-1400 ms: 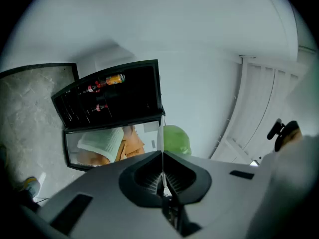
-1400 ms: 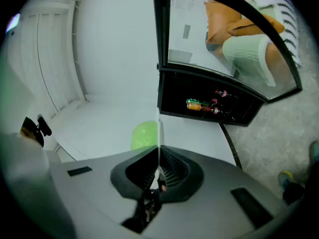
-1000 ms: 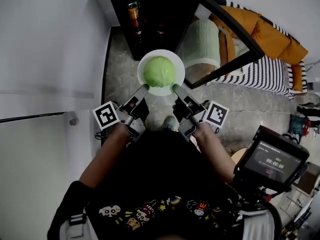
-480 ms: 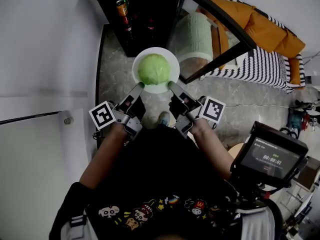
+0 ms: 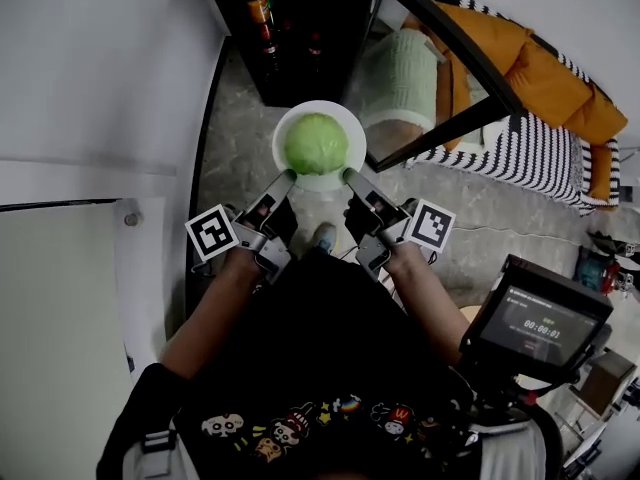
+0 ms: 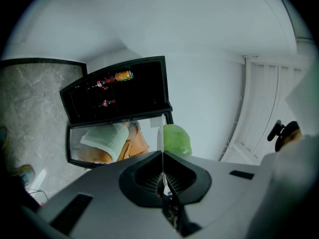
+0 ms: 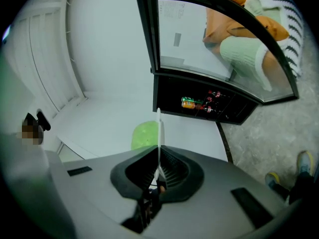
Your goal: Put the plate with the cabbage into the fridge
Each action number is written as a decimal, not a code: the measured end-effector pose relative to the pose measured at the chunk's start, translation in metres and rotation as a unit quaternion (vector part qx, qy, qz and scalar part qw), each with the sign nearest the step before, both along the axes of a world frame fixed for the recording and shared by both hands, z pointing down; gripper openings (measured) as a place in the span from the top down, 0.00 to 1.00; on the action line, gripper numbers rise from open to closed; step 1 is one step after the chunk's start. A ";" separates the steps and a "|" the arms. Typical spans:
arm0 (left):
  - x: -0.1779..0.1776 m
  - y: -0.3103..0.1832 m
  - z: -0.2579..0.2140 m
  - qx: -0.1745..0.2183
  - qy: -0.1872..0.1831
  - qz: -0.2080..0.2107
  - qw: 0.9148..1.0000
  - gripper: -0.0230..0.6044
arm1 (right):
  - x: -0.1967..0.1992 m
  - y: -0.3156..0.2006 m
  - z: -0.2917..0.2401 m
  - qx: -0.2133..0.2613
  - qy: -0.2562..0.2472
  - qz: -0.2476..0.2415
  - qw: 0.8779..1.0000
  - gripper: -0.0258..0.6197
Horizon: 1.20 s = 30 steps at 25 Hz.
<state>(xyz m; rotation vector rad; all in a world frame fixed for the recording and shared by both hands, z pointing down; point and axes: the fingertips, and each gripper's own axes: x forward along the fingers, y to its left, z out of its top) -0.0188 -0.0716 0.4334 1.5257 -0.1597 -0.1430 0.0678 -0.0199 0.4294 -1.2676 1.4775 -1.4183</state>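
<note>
The left hand-held gripper and the right hand-held gripper are each pinching the near rim of the plate, jaws closed on its thin edge. The plate is hanging in the air before the open fridge, with the cabbage sitting in its middle. The carry seems under way. Doing it well likely means holding both sides level so the round cabbage is not rolling, and steering clear of the door and the bottles.
</note>
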 end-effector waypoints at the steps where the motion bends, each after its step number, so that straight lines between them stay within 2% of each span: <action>1: 0.000 0.000 0.000 0.000 -0.001 -0.003 1.000 0.95 | 0.000 -0.001 0.000 0.002 -0.001 -0.003 1.000 0.93; 9: -0.005 0.000 -0.003 0.019 -0.004 -0.021 1.000 0.95 | -0.002 -0.002 -0.001 0.010 -0.007 -0.018 1.000 0.93; 15: -0.008 0.000 -0.004 0.018 -0.006 -0.040 0.999 0.95 | -0.004 -0.007 -0.002 0.018 -0.006 -0.040 0.999 0.93; 30: -0.006 -0.001 -0.012 0.035 -0.002 -0.034 0.999 0.95 | -0.004 -0.008 -0.007 0.038 -0.007 -0.028 0.999 0.93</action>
